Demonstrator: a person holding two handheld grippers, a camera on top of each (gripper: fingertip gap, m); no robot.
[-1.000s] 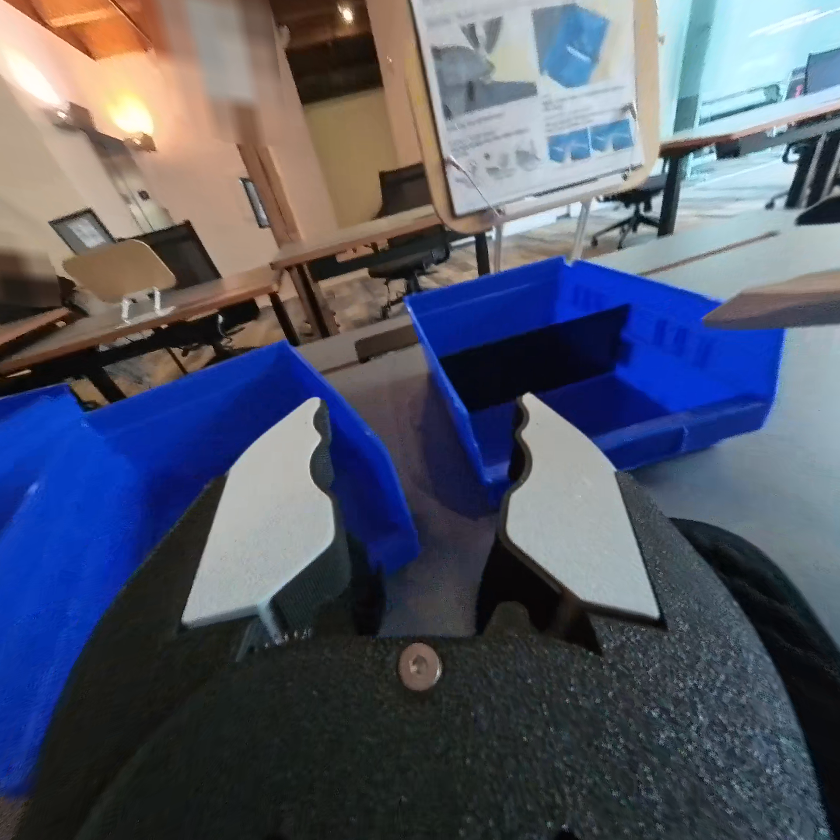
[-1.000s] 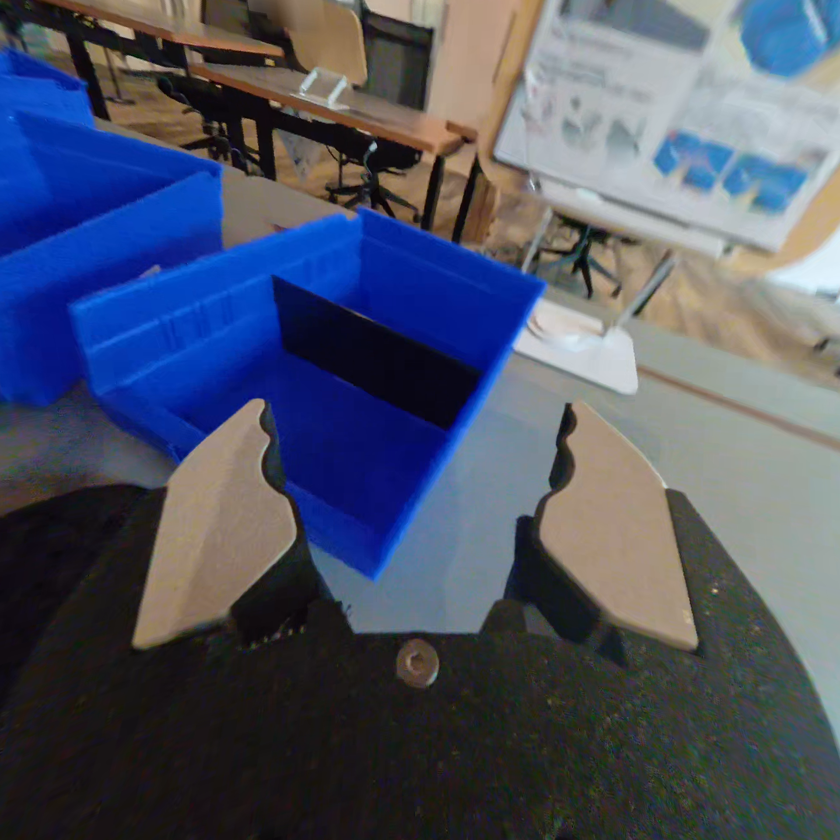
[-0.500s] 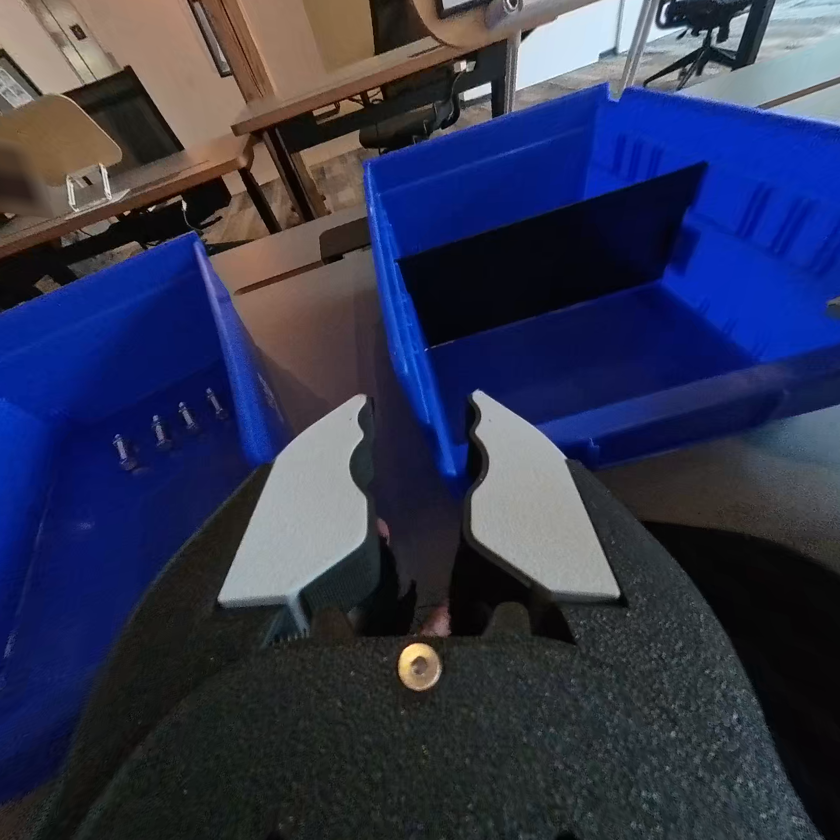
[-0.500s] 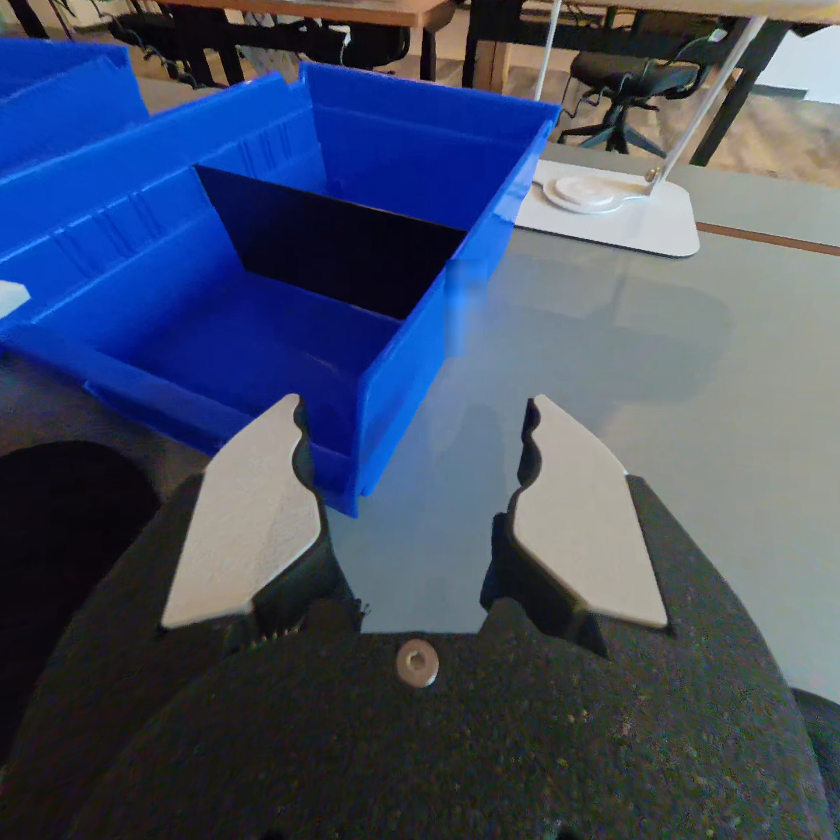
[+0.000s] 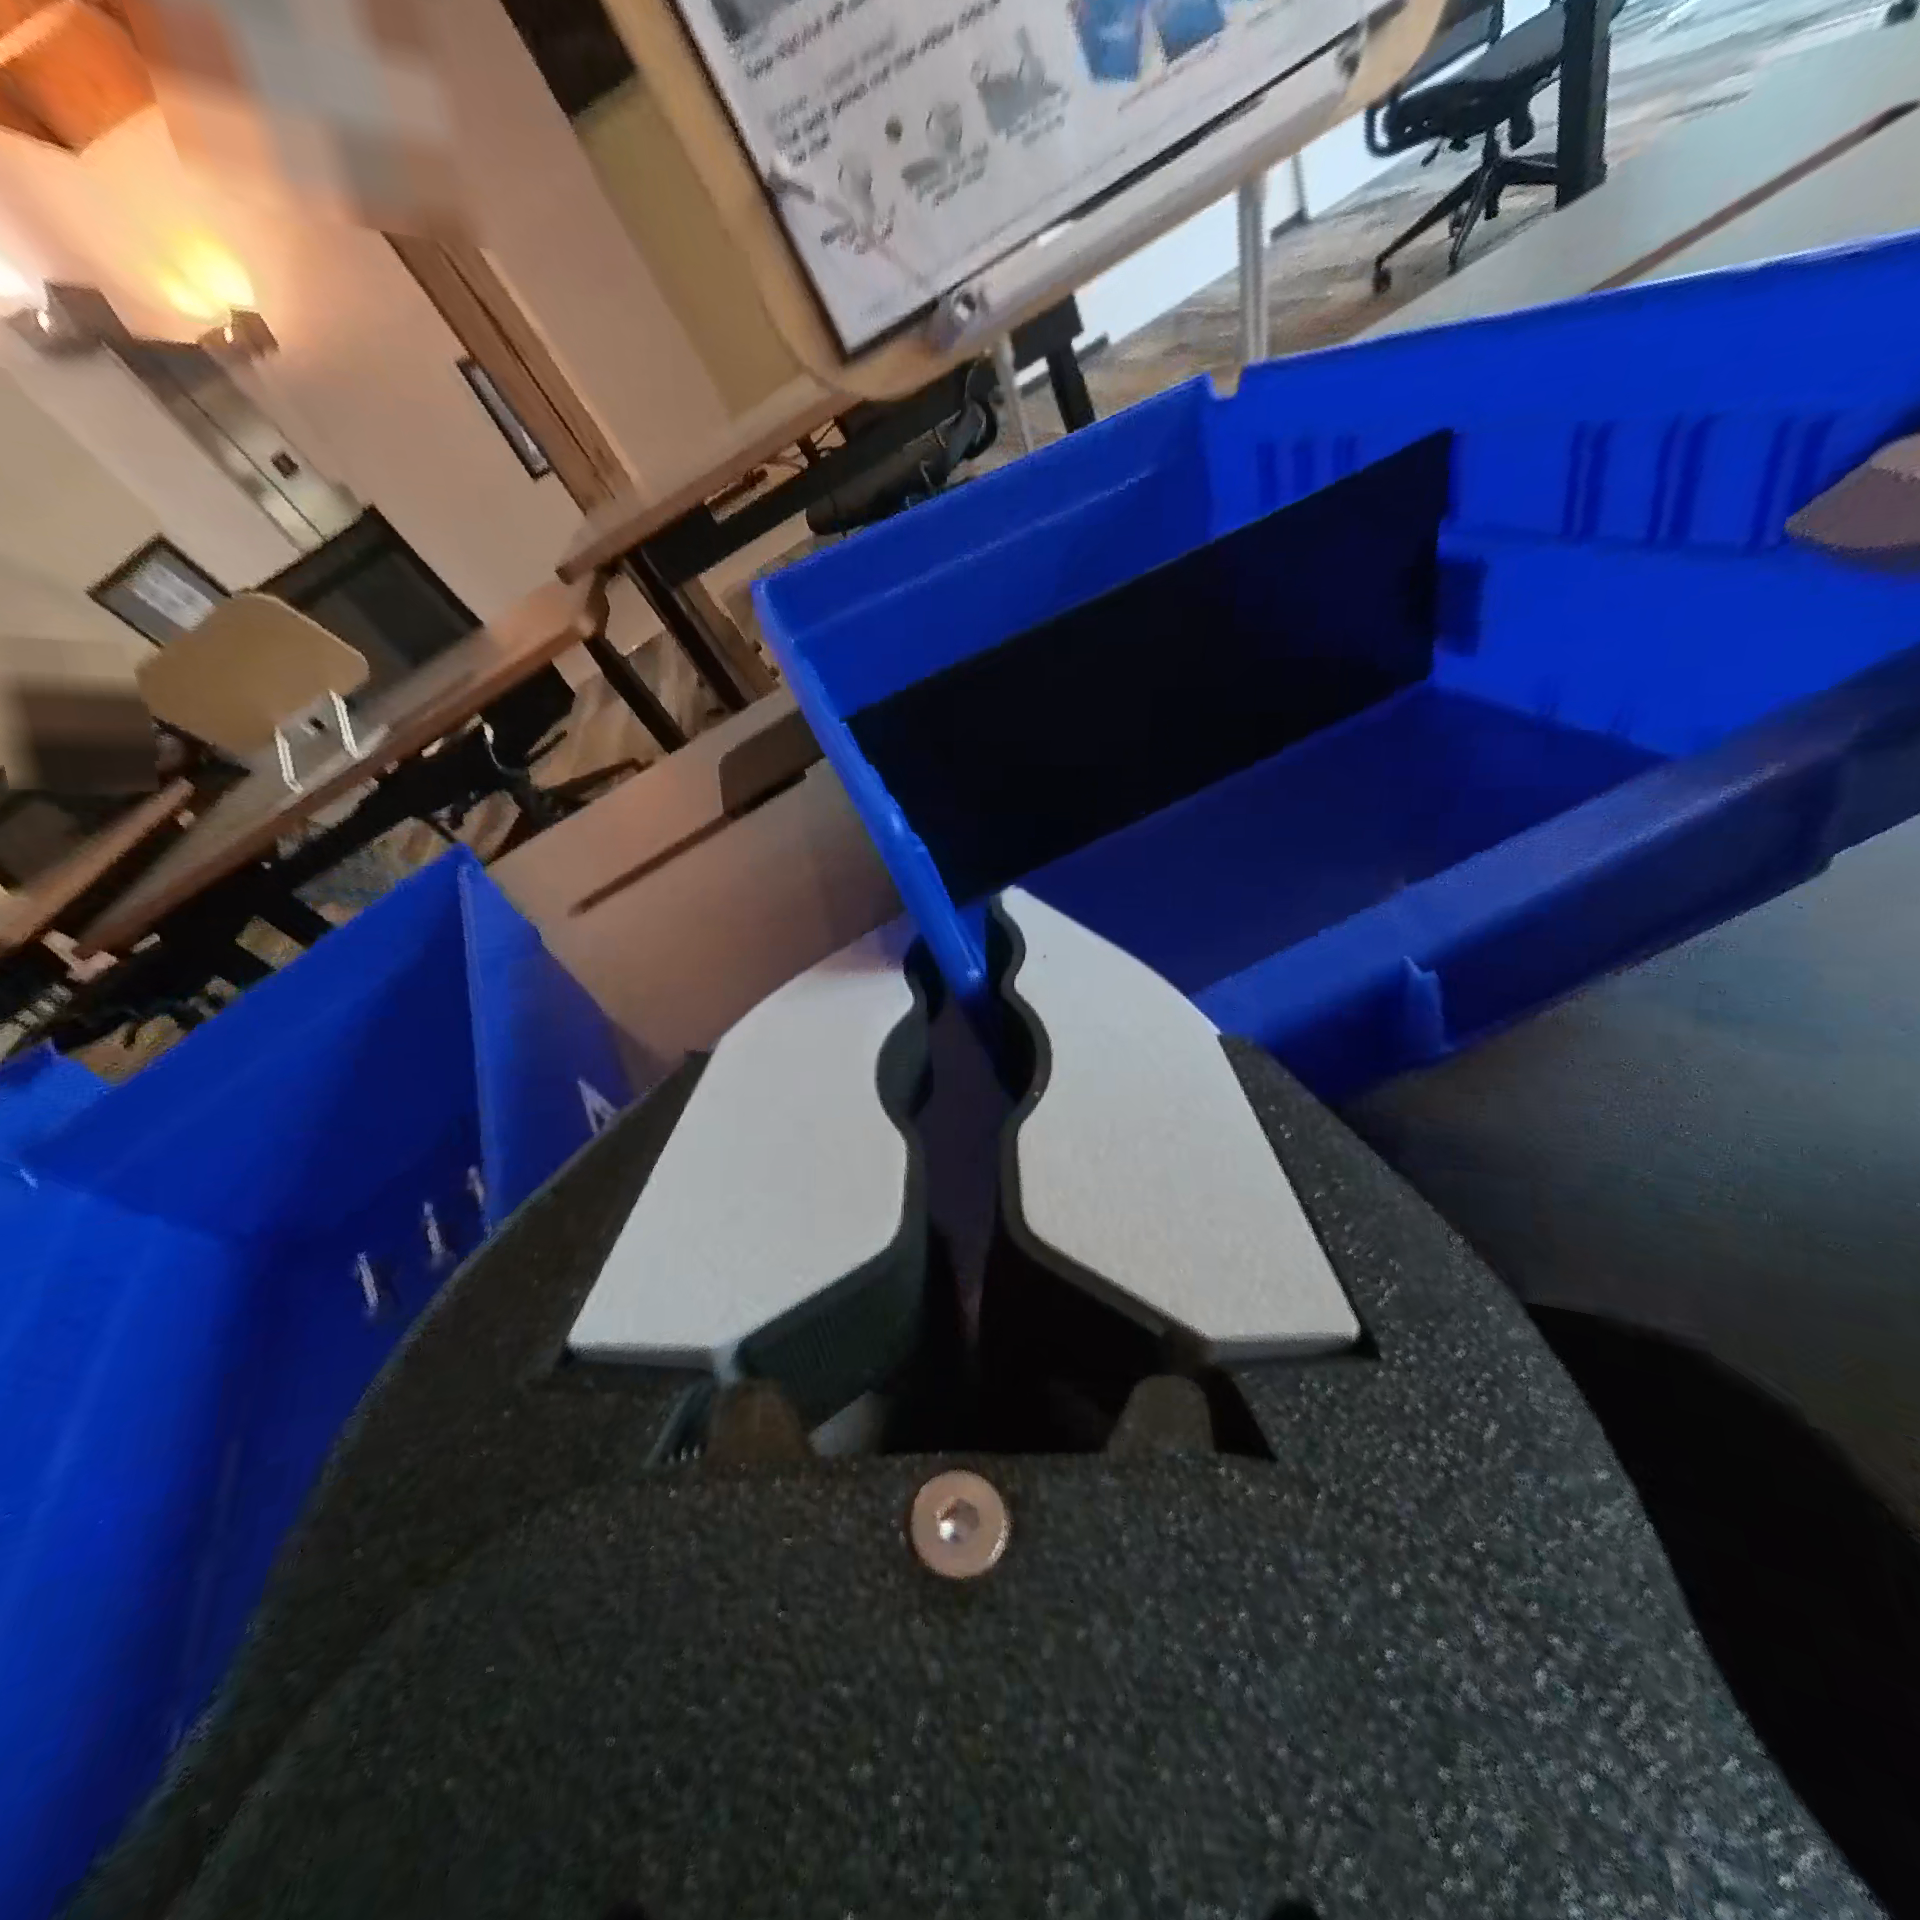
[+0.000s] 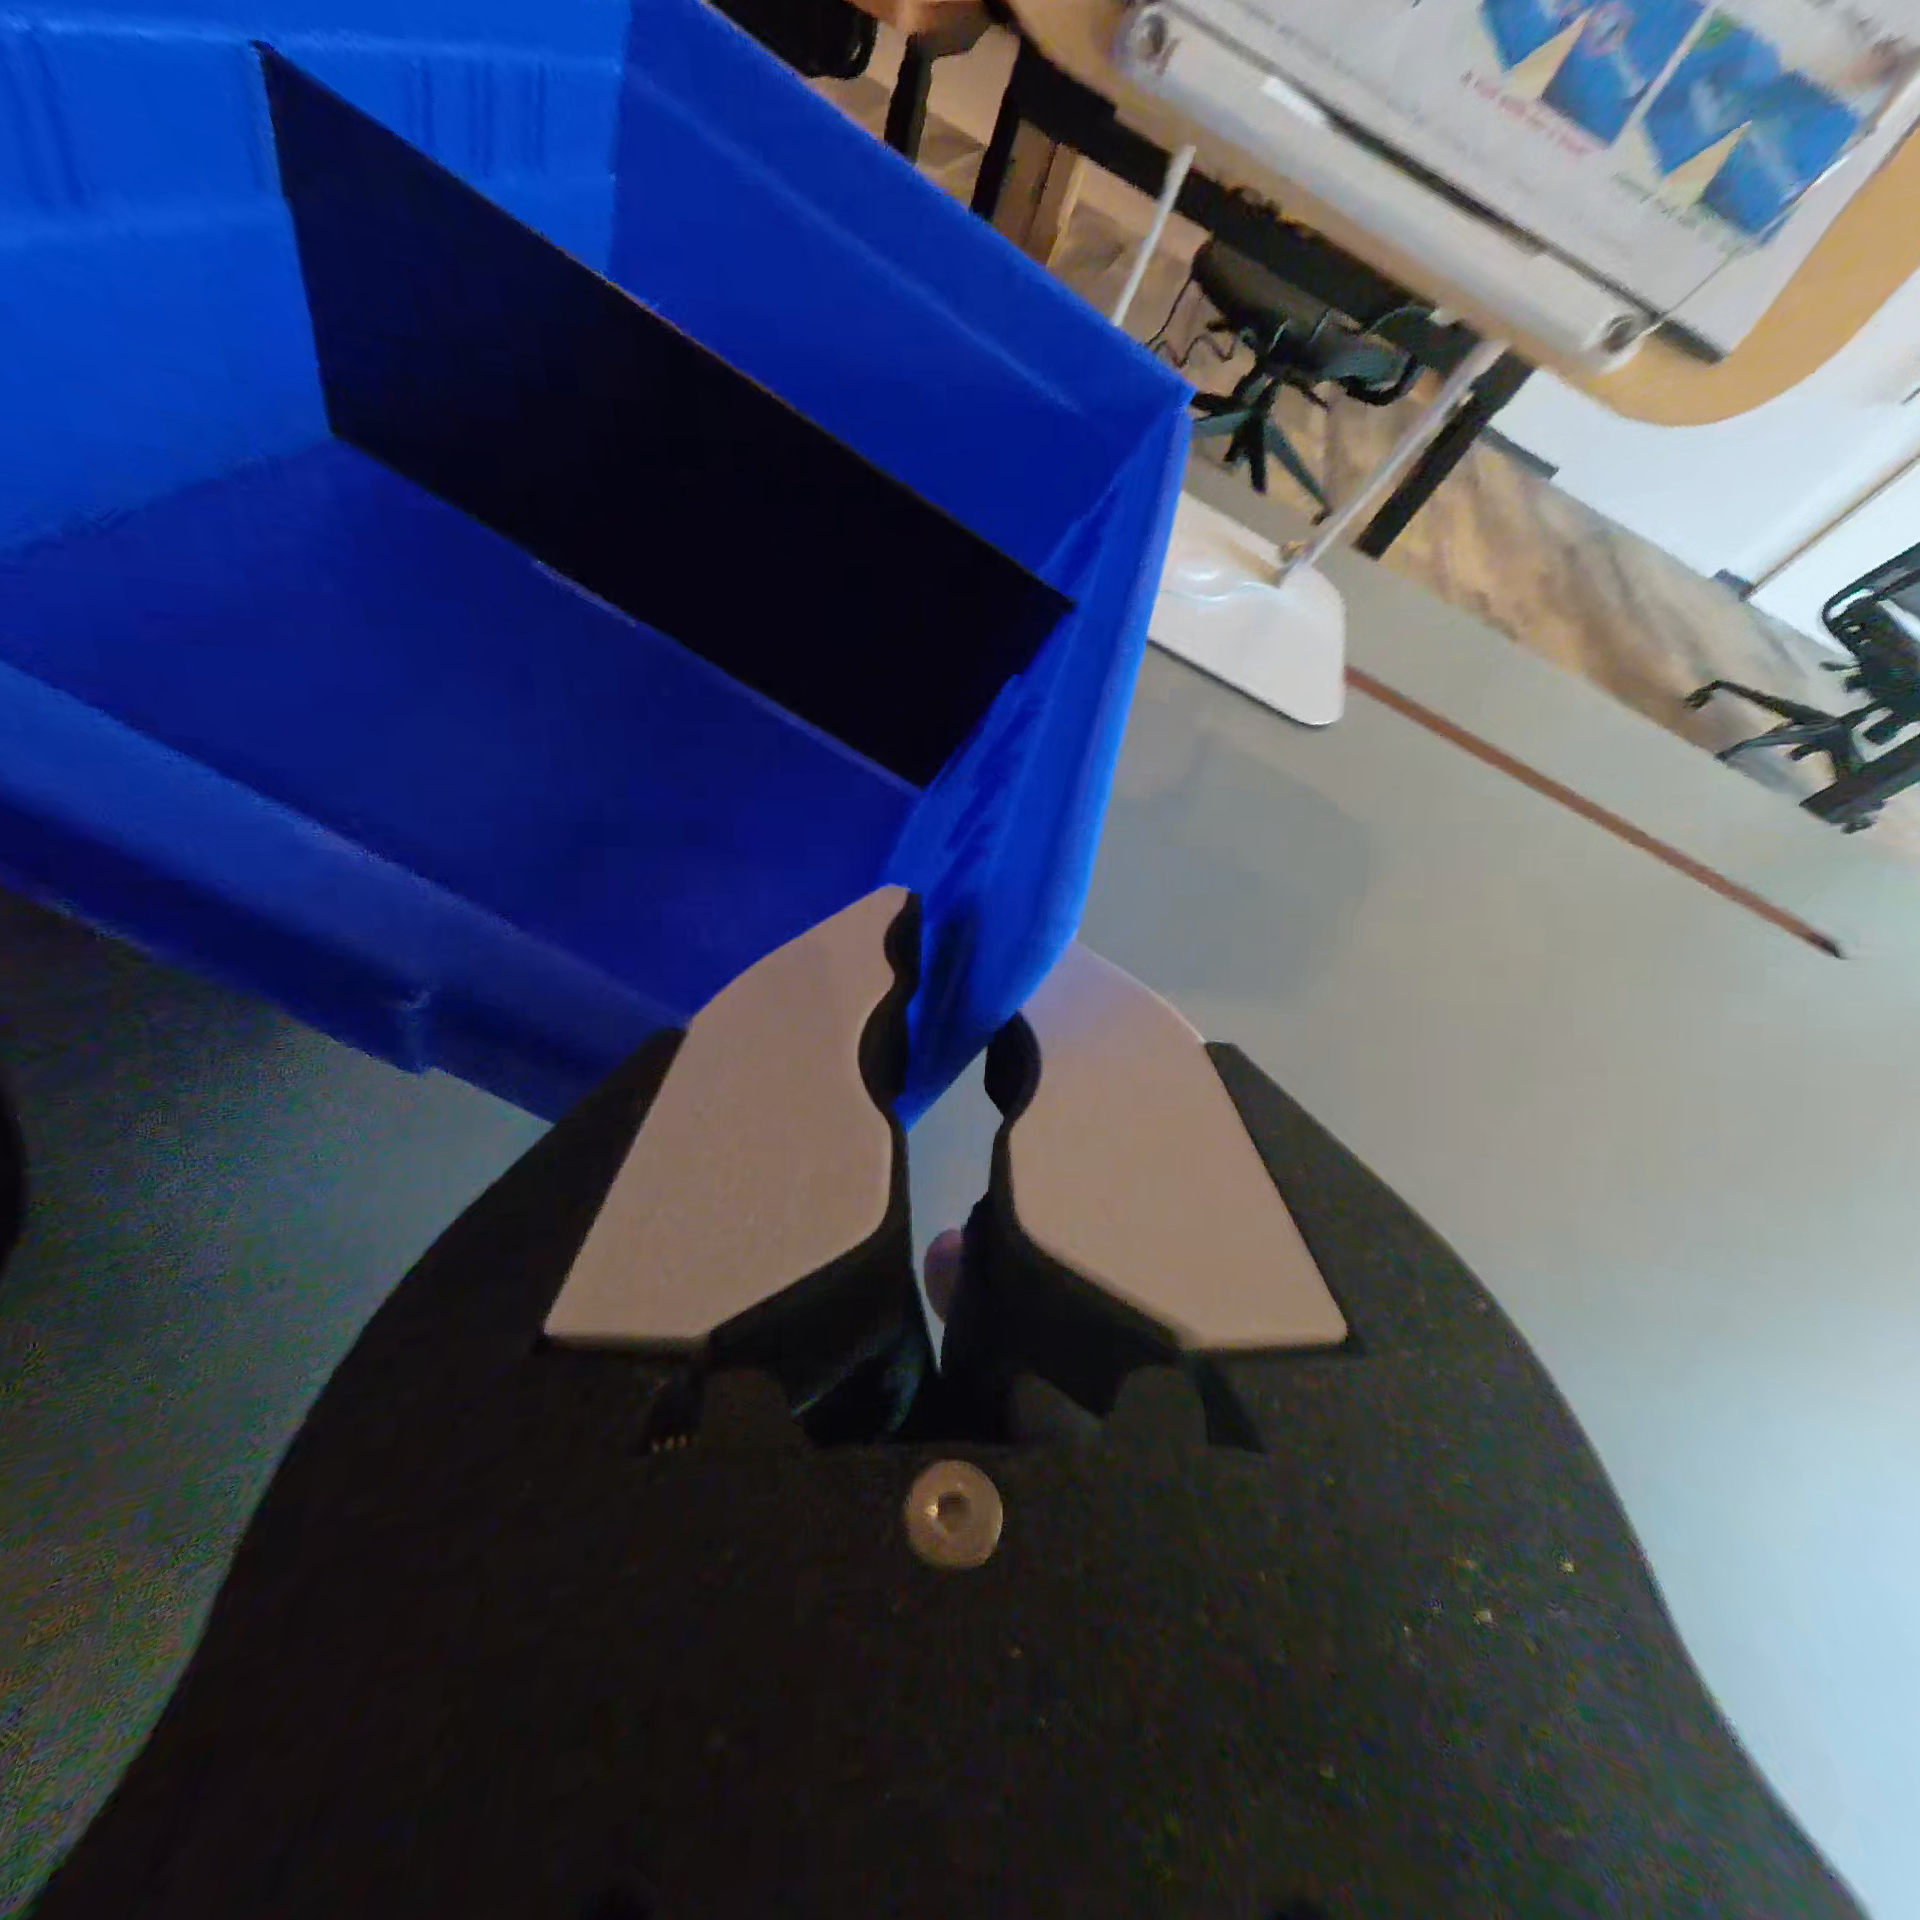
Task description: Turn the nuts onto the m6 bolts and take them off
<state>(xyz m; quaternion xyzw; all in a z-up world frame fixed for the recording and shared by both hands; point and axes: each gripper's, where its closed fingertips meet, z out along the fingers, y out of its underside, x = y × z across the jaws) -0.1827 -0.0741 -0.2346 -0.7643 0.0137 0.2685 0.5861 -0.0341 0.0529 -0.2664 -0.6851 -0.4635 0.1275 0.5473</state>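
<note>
Steel bolts [image 5: 416,1236] stand untouched in the blue bin [image 5: 260,1195] left of my left gripper [image 5: 961,997], no nut turned yet, while it and my right gripper [image 6: 951,997] each pinch a side wall of the divided blue bin [image 6: 520,675].

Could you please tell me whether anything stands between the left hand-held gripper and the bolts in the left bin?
Yes: the left hand-held gripper is clamped on the divided bin's wall, and the left bin's wall stands before the bolts.
</note>
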